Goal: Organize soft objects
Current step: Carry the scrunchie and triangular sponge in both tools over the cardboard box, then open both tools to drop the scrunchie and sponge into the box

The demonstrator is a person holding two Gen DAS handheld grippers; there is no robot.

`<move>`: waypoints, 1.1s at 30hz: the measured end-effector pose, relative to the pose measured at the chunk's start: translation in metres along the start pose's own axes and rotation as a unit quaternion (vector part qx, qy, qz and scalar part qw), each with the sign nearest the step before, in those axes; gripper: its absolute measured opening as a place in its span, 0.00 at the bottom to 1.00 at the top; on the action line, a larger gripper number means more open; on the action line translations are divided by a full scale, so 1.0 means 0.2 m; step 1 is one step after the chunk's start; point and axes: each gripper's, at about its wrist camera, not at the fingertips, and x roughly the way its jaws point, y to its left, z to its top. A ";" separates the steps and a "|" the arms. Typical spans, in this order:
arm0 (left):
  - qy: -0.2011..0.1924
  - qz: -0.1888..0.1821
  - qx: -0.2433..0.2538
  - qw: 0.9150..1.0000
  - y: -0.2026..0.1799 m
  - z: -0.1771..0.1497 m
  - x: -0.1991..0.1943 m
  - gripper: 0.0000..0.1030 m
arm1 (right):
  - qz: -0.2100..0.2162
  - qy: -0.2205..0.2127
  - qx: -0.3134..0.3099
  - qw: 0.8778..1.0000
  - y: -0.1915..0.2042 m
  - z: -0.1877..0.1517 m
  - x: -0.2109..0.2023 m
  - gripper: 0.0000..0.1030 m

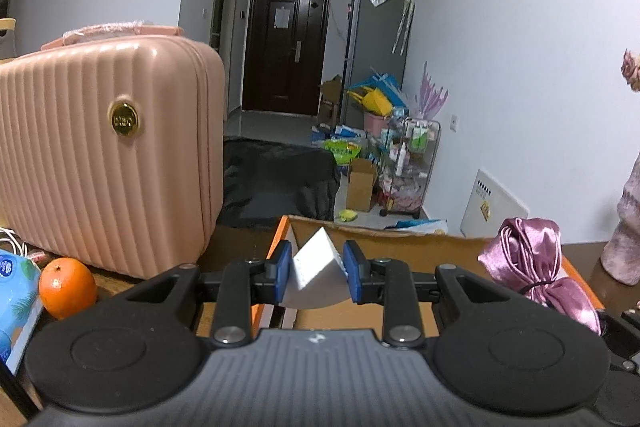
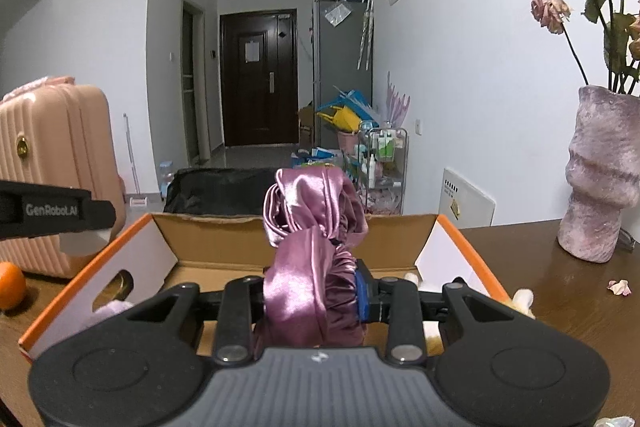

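My left gripper [image 1: 316, 273] is shut on a white sponge block [image 1: 314, 277] and holds it over the left end of an open cardboard box with orange edges [image 1: 400, 241]. My right gripper [image 2: 314, 293] is shut on a bunched pink satin cloth [image 2: 312, 227] and holds it above the same box [image 2: 208, 239]. The satin cloth also shows in the left wrist view [image 1: 532, 259]. The left gripper's side [image 2: 52, 213] shows at the left in the right wrist view. A pale soft item [image 2: 110, 309] lies inside the box at its left; a cream plush bit [image 2: 522, 299] peeks at its right.
A pink ribbed suitcase [image 1: 104, 155] stands on the brown table left of the box, with an orange [image 1: 67, 287] and a blue tissue pack [image 1: 16, 303] in front. A purple vase with dried roses [image 2: 600, 179] stands at the right. A petal [image 2: 619, 286] lies on the table.
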 end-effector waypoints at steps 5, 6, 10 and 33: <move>0.008 0.002 0.010 1.000 -0.01 -0.02 0.02 0.28 | -0.002 0.007 -0.002 1.000 0.00 -0.01 0.01 0.31; 0.008 0.002 0.012 1.000 -0.01 -0.03 0.02 0.28 | -0.003 0.009 -0.003 1.000 0.00 -0.01 0.02 0.31; 0.007 0.000 0.018 1.000 -0.02 -0.04 0.02 0.28 | -0.004 0.012 -0.007 1.000 0.00 -0.03 0.02 0.31; -0.027 0.034 0.001 0.999 -0.01 -0.03 -0.03 1.00 | -0.025 -0.019 -0.018 0.999 -0.02 -0.02 -0.01 1.00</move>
